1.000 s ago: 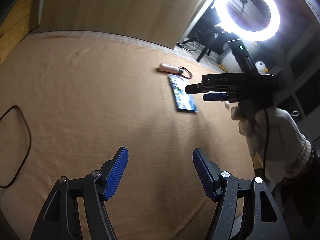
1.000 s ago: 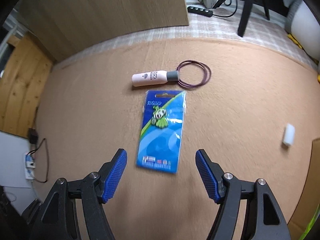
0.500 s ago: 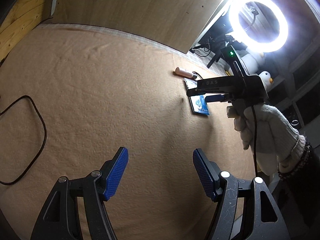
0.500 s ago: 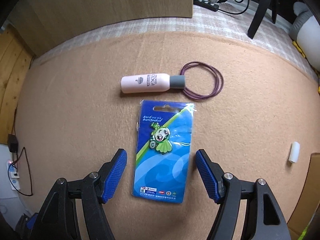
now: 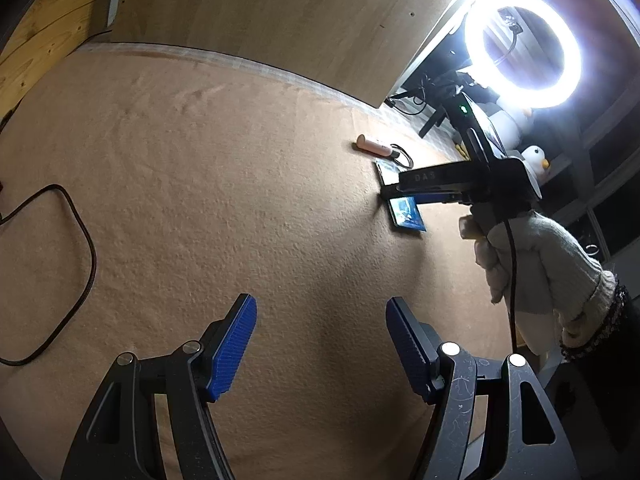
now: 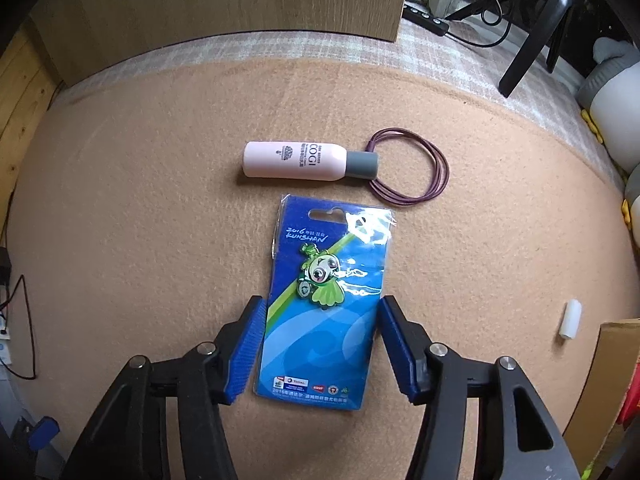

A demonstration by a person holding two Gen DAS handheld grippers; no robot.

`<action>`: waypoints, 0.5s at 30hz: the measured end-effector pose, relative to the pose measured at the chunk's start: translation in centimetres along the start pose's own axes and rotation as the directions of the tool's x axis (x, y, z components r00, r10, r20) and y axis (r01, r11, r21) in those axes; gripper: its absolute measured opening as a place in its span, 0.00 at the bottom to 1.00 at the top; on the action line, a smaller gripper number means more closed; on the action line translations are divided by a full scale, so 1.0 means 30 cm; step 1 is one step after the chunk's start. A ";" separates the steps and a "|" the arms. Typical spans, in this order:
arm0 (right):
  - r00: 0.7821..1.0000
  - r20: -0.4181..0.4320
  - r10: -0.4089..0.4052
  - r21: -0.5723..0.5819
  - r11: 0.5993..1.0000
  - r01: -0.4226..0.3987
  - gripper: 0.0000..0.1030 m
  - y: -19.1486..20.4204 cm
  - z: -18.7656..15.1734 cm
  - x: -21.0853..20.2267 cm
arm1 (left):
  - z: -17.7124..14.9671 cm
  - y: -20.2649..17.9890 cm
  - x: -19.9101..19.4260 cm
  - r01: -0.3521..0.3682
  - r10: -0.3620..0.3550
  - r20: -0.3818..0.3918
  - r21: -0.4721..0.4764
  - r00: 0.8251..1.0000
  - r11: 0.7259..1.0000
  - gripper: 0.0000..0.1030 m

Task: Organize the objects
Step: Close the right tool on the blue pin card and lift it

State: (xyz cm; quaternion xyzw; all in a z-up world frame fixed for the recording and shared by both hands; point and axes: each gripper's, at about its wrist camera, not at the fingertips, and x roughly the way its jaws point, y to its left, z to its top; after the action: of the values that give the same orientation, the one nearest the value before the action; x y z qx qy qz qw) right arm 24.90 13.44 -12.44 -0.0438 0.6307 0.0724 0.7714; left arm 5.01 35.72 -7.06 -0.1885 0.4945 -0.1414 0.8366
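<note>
A blue carded pin (image 6: 316,344) with a green mascot lies flat on the tan blanket (image 6: 160,200). My right gripper (image 6: 320,304) points down over its lower half. Its jaws are closing, with a blue pad close beside each long edge of the card, and no squeeze shows. Just beyond the card lie a pink bottle (image 6: 294,160) with a grey cap and a purple hair tie (image 6: 440,176). In the left wrist view the right gripper (image 5: 390,192) covers part of the card (image 5: 408,216), held by a white-gloved hand (image 5: 532,264). My left gripper (image 5: 320,302) hangs open over bare blanket.
A small white cylinder (image 6: 570,318) lies at the right, next to a cardboard box (image 6: 612,380). A wooden board (image 6: 240,0) stands behind the blanket. A black cable (image 5: 84,240) loops at the left. A bright ring light (image 5: 476,40) glares at the back right.
My right gripper came forward and down over the card, and its jaws narrowed onto the card's edges. The left gripper shifted a little early on, then held still.
</note>
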 end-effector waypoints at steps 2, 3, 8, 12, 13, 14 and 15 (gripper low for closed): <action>1.000 0.000 0.002 -0.012 1.000 -0.002 0.51 -0.001 -0.024 -0.007 | 0.001 0.000 0.001 0.000 0.000 0.001 -0.002 1.000 1.000 0.69; 1.000 0.000 0.006 -0.018 1.000 -0.006 0.51 0.004 -0.036 -0.007 | 0.003 0.000 0.002 0.000 0.000 0.000 -0.002 1.000 1.000 0.69; 0.999 0.010 0.034 -0.018 0.999 -0.034 0.51 0.005 -0.110 -0.014 | 0.006 -0.024 0.011 0.002 -0.002 -0.002 0.006 1.000 1.000 0.69; 0.998 0.026 0.062 -0.005 0.998 -0.061 0.51 -0.022 -0.184 -0.027 | 0.010 -0.052 0.025 0.006 -0.006 -0.006 0.023 1.000 1.000 0.69; 0.997 0.033 0.067 -0.001 0.998 -0.067 0.51 -0.034 -0.204 -0.030 | 0.012 -0.061 0.030 0.007 -0.007 -0.008 0.027 1.000 1.000 0.69; 0.997 0.040 0.072 0.003 0.997 -0.073 0.51 -0.041 -0.227 -0.039 | 0.012 -0.069 0.035 0.008 -0.008 -0.010 0.031 1.000 0.999 0.69; 0.996 0.048 0.080 0.009 0.997 -0.080 0.51 -0.051 -0.248 -0.047 | 0.012 -0.081 0.041 0.010 -0.009 -0.013 0.036 1.000 0.999 0.69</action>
State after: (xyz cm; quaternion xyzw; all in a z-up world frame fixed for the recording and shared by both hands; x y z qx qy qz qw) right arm 17.68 10.68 -12.59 -0.0126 0.6139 0.1008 0.7828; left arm 5.80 33.11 -6.75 -0.1749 0.4965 -0.1555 0.8359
